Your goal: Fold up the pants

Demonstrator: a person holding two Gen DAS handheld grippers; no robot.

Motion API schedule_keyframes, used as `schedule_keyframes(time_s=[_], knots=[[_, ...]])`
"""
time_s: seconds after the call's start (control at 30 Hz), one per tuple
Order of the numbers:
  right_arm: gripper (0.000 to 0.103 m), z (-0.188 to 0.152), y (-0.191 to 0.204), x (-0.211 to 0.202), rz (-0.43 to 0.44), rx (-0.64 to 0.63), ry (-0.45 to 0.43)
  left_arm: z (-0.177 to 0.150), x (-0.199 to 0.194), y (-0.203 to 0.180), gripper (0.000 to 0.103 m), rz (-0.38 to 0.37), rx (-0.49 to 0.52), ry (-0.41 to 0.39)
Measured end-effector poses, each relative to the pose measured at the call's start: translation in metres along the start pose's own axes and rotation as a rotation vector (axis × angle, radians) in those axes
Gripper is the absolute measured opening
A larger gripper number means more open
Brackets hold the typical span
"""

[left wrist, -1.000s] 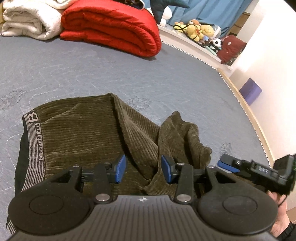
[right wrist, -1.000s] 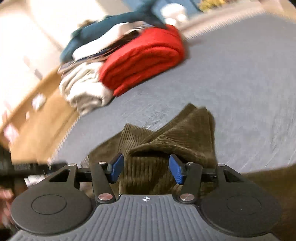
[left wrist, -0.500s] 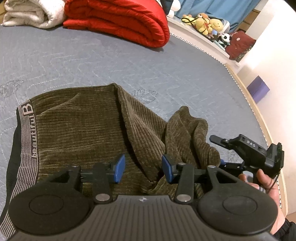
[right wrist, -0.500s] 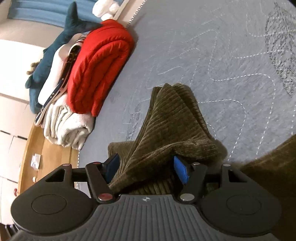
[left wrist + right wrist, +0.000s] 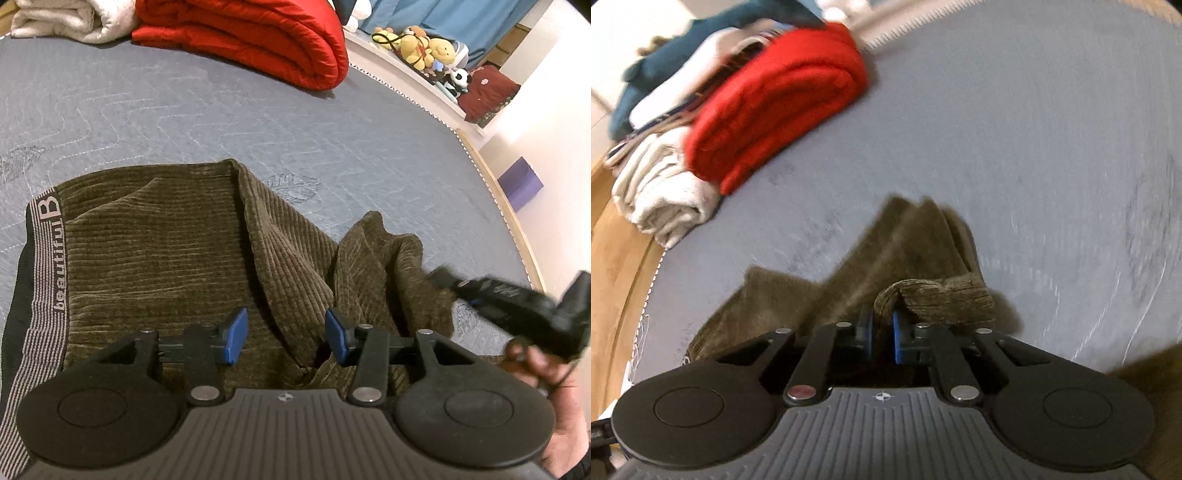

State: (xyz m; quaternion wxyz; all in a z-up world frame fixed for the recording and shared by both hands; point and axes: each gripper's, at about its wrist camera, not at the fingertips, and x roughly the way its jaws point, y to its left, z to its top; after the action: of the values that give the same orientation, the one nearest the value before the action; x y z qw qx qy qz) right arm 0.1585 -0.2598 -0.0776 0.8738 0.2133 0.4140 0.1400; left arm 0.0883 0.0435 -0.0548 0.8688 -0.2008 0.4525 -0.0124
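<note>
Olive-brown corduroy pants (image 5: 166,254) lie on the grey quilted mattress (image 5: 184,118), with the striped "beautiful B" waistband (image 5: 48,266) at the left and the legs bunched at the right. My left gripper (image 5: 282,334) is open just above the pants' middle, holding nothing. My right gripper (image 5: 882,326) is shut on a fold of the pant leg (image 5: 934,295). It also shows in the left wrist view (image 5: 506,295), blurred, at the right edge of the bunched legs.
A folded red duvet (image 5: 251,33) and white blanket (image 5: 70,18) lie at the far side of the mattress. Stuffed toys (image 5: 421,44) sit on a ledge behind. The mattress edge (image 5: 495,177) runs at the right, with a purple box (image 5: 521,182) beyond.
My right gripper has closed on a fold of the pant leg and swung round; its view is blurred. My left gripper stays open over the pants.
</note>
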Motion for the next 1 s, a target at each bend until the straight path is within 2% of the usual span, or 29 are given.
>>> schedule_keyframes(time_s=[0.17,0.27,0.43,0.57,0.6,0.67,0.73,0.77,0.8,0.83,0.87,0.9,0.97,1.0], knots=[[0.009,0.022,0.004,-0.045,0.136,-0.068,-0.162,0.004,0.002,0.003,0.051,-0.001,-0.01,0.002],[0.009,0.041,-0.003,-0.059,0.218,-0.103,-0.217,0.006,0.001,0.005,0.051,-0.003,-0.016,-0.001],[0.009,0.067,-0.014,-0.068,0.251,-0.126,-0.288,0.009,-0.002,0.007,0.051,-0.007,-0.015,-0.003],[0.009,0.081,-0.045,-0.086,0.234,-0.05,-0.406,0.011,-0.002,0.012,0.051,-0.001,-0.024,-0.006],[0.009,0.084,-0.059,-0.095,0.198,-0.005,-0.481,0.012,-0.002,0.013,0.051,0.0,-0.025,-0.006],[0.009,0.084,-0.106,-0.118,0.09,0.196,-0.677,0.013,-0.002,0.017,0.051,0.002,-0.031,-0.005],[0.009,0.072,-0.152,-0.145,-0.144,0.431,-0.895,0.014,-0.002,0.018,0.051,0.001,-0.033,-0.004],[0.009,0.063,-0.177,-0.157,-0.293,0.521,-0.988,0.014,-0.002,0.018,0.051,0.0,-0.03,-0.003],[0.01,0.058,-0.195,-0.161,-0.41,0.563,-1.016,0.014,-0.002,0.018,0.051,-0.002,-0.026,-0.001],[0.01,0.056,-0.213,-0.16,-0.494,0.591,-1.0,0.014,-0.002,0.018,0.051,-0.005,-0.021,0.001],[0.011,0.054,-0.236,-0.153,-0.531,0.608,-0.937,0.014,-0.001,0.018,0.051,-0.008,-0.016,0.004],[0.016,0.052,-0.252,-0.144,-0.527,0.62,-0.882,0.014,0.0,0.018,0.051,-0.01,-0.013,0.007],[0.017,0.049,-0.279,-0.125,-0.535,0.635,-0.753,0.013,0.0,0.018,0.051,-0.009,-0.012,0.009],[0.022,0.048,-0.287,-0.117,-0.525,0.635,-0.706,0.013,0.0,0.018,0.052,-0.011,-0.011,0.009]])
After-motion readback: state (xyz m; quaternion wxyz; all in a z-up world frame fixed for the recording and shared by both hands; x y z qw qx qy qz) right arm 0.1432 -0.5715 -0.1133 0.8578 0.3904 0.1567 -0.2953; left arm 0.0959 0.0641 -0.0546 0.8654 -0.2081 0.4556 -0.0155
